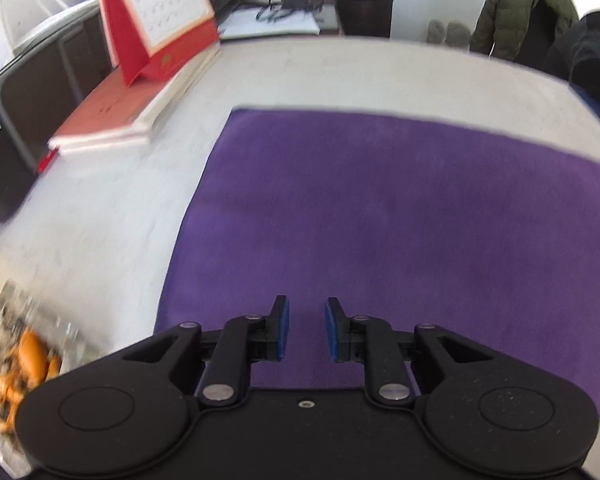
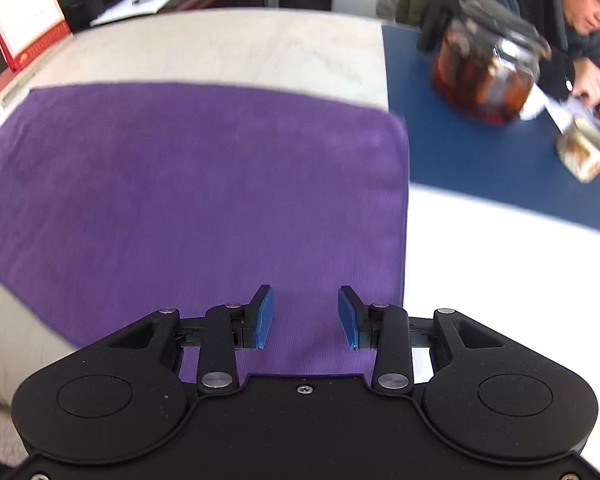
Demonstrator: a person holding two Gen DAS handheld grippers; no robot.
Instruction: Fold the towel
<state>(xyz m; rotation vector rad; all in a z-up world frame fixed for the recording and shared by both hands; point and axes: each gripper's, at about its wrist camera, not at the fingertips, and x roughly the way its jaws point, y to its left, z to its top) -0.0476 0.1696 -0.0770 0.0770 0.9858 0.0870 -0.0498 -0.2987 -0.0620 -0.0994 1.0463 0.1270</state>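
Observation:
A purple towel (image 1: 380,208) lies flat on the pale table (image 1: 300,72); in the right wrist view the same towel (image 2: 188,184) shows its right edge running down the frame. My left gripper (image 1: 307,328) hovers over the towel's near left part, a narrow gap between its blue pads, nothing between them. My right gripper (image 2: 305,316) hangs over the towel's near right corner area, jaws apart with a wider gap, holding nothing.
A red desk calendar (image 1: 156,20) stands on a stack of books (image 1: 120,112) at the far left. A wrapped orange snack (image 1: 24,364) lies near left. A glass teapot (image 2: 488,80), a small jar (image 2: 582,156) and a seated person (image 2: 580,20) occupy the blue mat (image 2: 480,160) on the right.

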